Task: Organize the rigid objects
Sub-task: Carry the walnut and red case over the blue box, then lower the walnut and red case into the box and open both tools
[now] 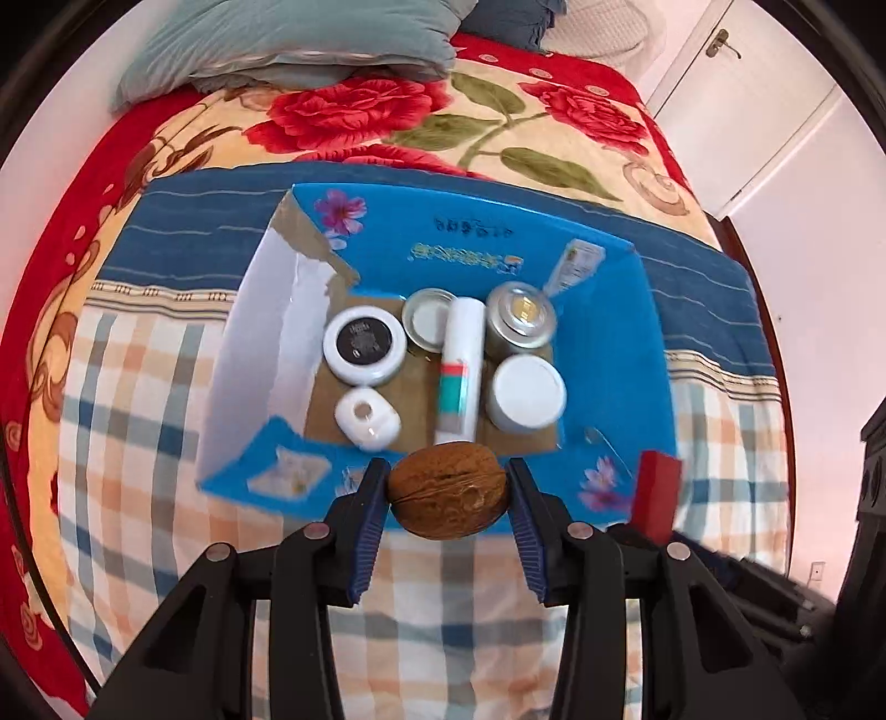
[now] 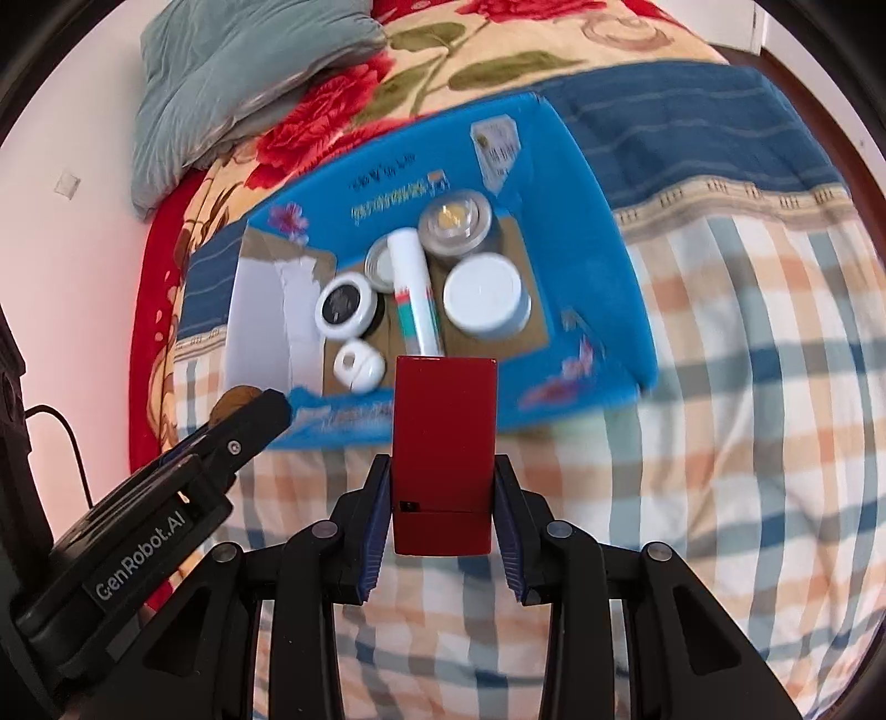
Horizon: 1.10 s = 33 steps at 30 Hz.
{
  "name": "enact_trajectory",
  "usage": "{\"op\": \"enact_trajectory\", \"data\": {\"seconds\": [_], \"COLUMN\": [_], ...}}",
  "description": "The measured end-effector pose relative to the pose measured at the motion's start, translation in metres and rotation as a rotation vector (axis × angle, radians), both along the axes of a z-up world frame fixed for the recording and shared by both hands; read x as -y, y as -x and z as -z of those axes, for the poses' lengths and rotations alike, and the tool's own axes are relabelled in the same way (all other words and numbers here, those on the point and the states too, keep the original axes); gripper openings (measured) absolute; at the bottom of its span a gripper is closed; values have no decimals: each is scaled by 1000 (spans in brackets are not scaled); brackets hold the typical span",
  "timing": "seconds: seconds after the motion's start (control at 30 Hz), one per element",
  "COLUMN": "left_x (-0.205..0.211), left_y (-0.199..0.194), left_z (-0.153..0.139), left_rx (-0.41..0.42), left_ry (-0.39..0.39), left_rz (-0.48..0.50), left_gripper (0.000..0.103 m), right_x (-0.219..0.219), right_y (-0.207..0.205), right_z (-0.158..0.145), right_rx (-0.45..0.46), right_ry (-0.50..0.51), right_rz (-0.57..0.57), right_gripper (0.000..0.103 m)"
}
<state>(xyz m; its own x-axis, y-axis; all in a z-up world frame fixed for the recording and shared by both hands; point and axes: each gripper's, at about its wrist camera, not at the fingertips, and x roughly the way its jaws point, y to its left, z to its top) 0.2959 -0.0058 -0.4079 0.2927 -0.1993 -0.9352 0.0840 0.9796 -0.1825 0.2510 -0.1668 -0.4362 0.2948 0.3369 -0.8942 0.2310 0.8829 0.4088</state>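
It's a bedroom in a home. A bed (image 1: 387, 637) fills it, with a rose-patterned blanket (image 1: 387, 122), a pillow (image 1: 288, 44) at its far edge, and a door (image 1: 736, 99) beyond.

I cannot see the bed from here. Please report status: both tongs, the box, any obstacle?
Left tongs shut on walnut. Right tongs shut on red block. Blue box open, jars inside. Nothing in the way.

Box (image 1: 609, 343): 4 round jars, 1 tube (image 1: 459, 371), 1 sm. white case (image 1: 368, 423) (held: 1 walnut (image 1: 447, 490), 1 red block (image 2: 443, 454)).
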Motion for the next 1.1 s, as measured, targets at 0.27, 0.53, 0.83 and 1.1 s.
{"op": "enact_trajectory", "data": {"seconds": [0.27, 0.53, 0.83, 1.1], "left_x": [-39, -39, -34, -34], "left_y": [-46, -71, -76, -75], "left_z": [57, 99, 142, 149], "left_rx": [-116, -202, -290, -292], "left_ry": [-9, -105, -210, -202], "left_rz": [-59, -18, 9, -2], "left_gripper": [39, 39, 39, 39], "right_x": [1, -6, -4, -1], "right_y": [-62, -97, -109, -112], "right_z": [38, 83, 121, 138], "right_rx": [-39, -124, -197, -231], "right_ry": [81, 162, 269, 343], "right_rz": [-17, -58, -66, -64], "right_gripper": [37, 37, 36, 37]}}
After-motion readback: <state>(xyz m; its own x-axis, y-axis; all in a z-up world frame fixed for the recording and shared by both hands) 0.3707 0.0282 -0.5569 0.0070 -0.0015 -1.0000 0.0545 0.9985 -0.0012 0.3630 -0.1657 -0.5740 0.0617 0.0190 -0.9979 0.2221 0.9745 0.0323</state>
